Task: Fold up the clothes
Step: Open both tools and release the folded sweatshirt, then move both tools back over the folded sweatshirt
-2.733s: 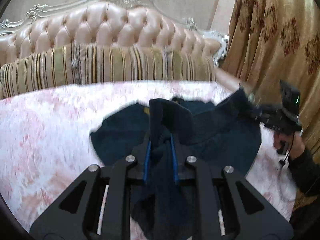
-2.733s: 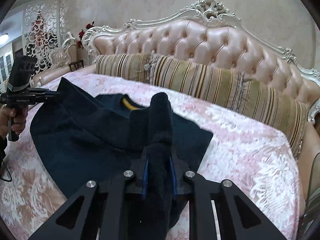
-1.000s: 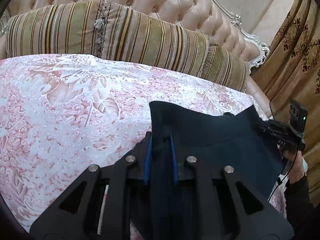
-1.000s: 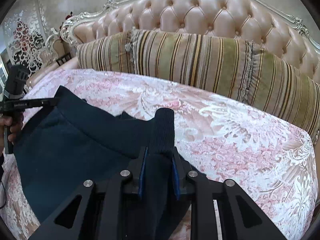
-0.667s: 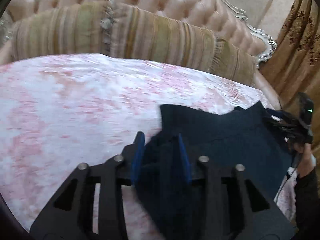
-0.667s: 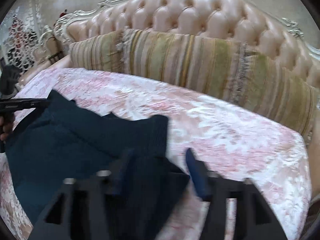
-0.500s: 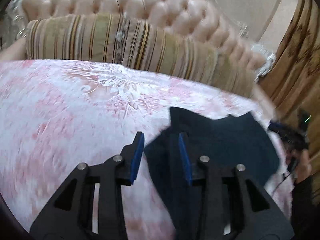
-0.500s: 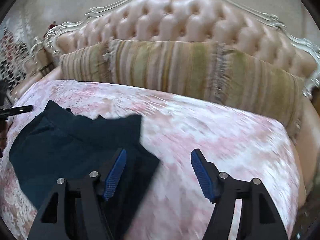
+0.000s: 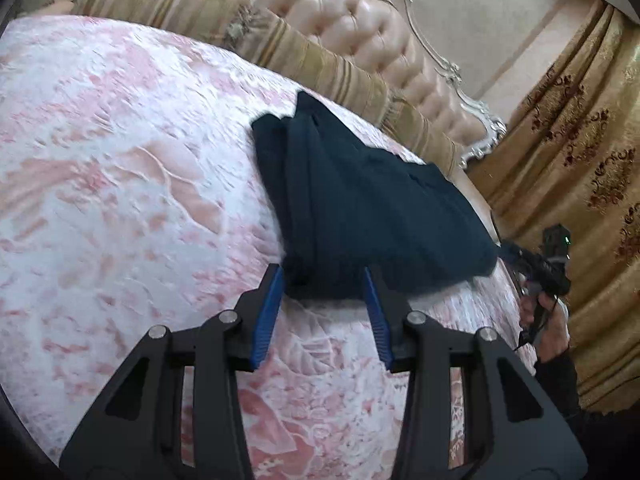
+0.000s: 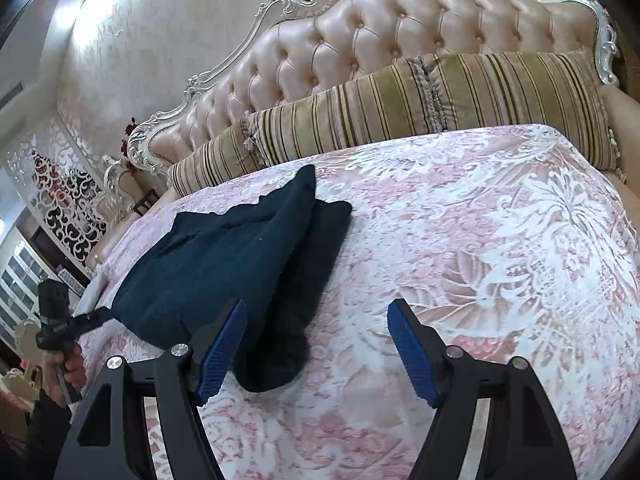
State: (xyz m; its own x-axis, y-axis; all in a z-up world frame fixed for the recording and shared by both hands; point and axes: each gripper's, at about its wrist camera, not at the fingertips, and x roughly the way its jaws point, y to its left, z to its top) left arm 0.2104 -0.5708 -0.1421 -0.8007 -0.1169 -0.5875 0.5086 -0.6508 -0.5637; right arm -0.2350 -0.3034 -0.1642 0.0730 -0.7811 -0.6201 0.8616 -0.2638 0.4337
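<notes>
While a pink-and-white floral bedspread (image 10: 500,240) covers the bed, a dark folded garment (image 10: 224,264) lies on it below a striped bolster (image 10: 400,104) and tufted headboard (image 10: 380,28). Only the right view shows a carved white screen (image 10: 68,200); only the left, gold curtains (image 9: 580,140). The left gripper (image 9: 324,280) stands spread, clear of the cloth edge; the right gripper (image 10: 316,316) is opening, gripping nothing.

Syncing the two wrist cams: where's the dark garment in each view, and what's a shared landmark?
Left wrist: the dark garment lies centre to right on the bedspread, its near edge between the left gripper's open jaws.
Right wrist: garment lies left of centre, beside the right gripper's opening jaws.
Shared landmark: the striped bolster against the headboard.
</notes>
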